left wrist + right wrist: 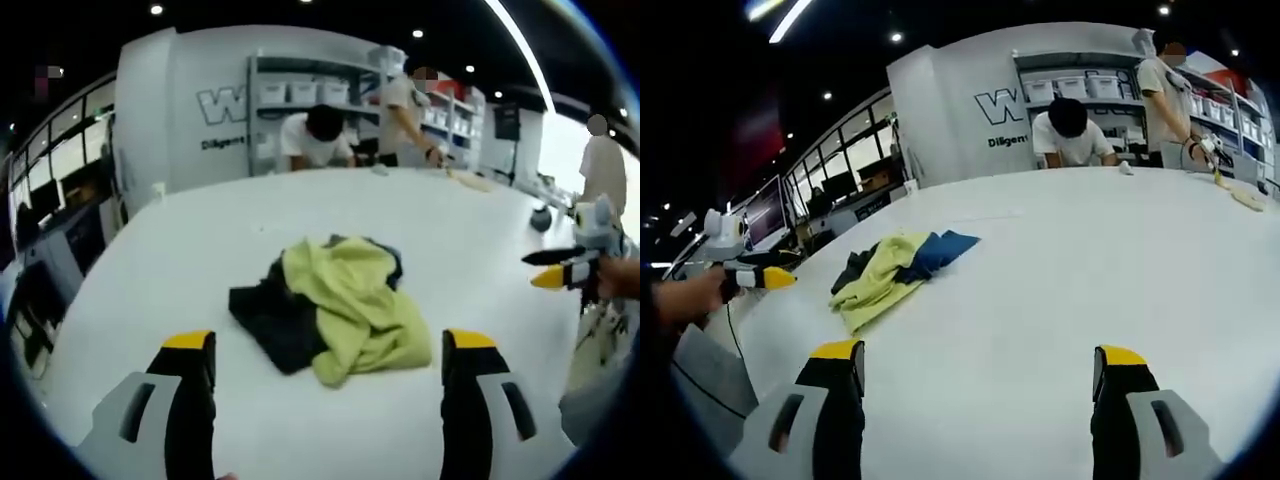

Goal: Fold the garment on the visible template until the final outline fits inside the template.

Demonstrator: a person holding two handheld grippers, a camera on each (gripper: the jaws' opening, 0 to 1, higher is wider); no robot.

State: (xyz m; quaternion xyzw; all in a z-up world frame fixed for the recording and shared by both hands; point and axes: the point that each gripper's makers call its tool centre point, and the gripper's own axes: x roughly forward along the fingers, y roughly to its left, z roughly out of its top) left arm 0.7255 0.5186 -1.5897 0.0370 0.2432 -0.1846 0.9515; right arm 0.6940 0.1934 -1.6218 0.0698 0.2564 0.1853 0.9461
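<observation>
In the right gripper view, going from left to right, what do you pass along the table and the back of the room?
The other gripper held by a hand → crumpled yellow-green and dark garment on the white table → person bending over the far edge → standing person by the shelves.

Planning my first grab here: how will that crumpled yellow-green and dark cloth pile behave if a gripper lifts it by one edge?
The crumpled yellow-green and dark cloth pile lies in soft folds, so it will probably droop and unfurl rather than hold shape. Its layers overlap loosely, so one pinch may lift only one of them. Pushed across the smooth white table, it would likely bunch up more than slide.
</observation>
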